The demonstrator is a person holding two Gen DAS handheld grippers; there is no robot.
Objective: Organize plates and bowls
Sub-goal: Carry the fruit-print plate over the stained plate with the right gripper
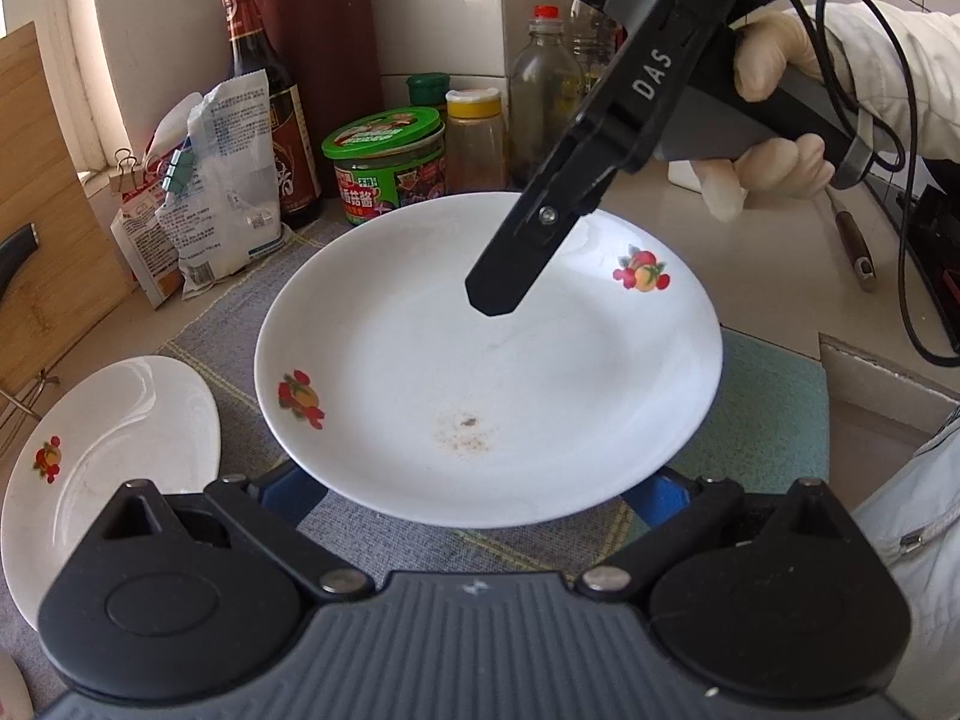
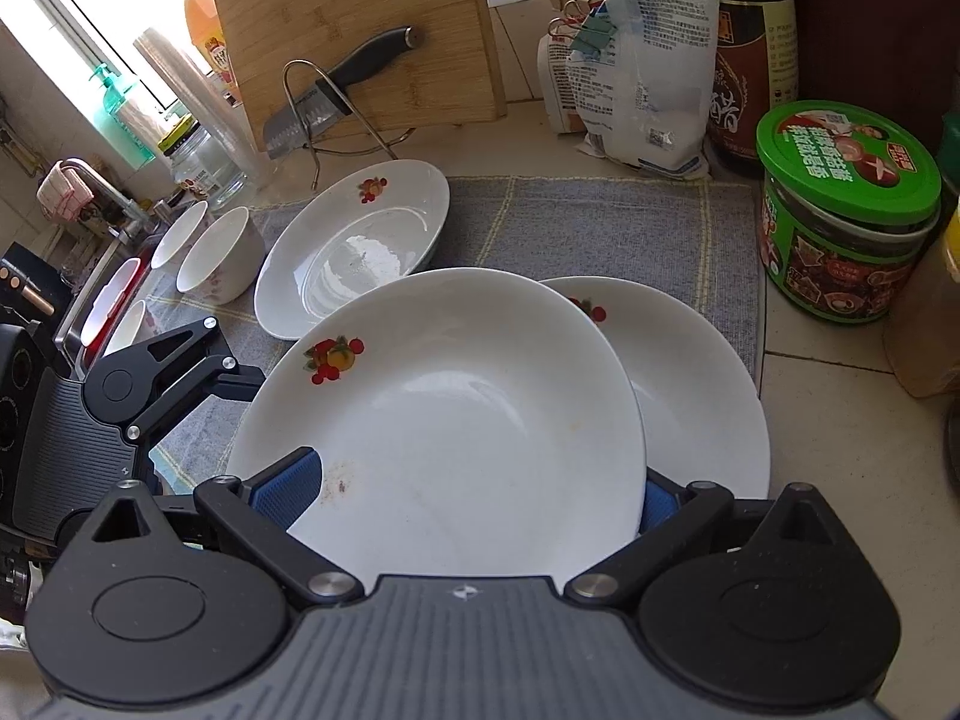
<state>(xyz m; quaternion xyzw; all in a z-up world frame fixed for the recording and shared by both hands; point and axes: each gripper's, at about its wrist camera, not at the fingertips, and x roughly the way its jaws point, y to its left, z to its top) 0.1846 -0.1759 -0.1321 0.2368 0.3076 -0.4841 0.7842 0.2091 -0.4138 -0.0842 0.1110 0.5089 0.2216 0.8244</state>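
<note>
Plates look about halfway sorted, I'd guess. The stained fruit-print plate (image 2: pixel 456 408) sits in front of the right gripper (image 2: pixel 474 495). It overlaps a second plate (image 2: pixel 702 396) on its right, so that looks like the start of a stack, though it's off-centre and not seated squarely.

The right gripper's blue pads (image 2: pixel 288 489) are spread wide. One lies over the near rim and the other pokes out from behind it, so it doesn't look clamped to me.

The left gripper (image 1: pixel 474 489) is the same: fingers wide apart, with the pads peeking out from under the near edge of the plate. From its camera, the right gripper's finger hangs over the middle of the dish. I can't tell whether it's touching.

What's left, as far as I can see:
- A third plate (image 2: pixel 360 240) lies alone further back on the grey mat (image 2: pixel 600 228) and isn't stacked.
- Two white bowls (image 2: pixel 213 264) stand side by side just left of that plate, not nested.
- There might be more dishes by the sink, but they're too small to tell.
</note>
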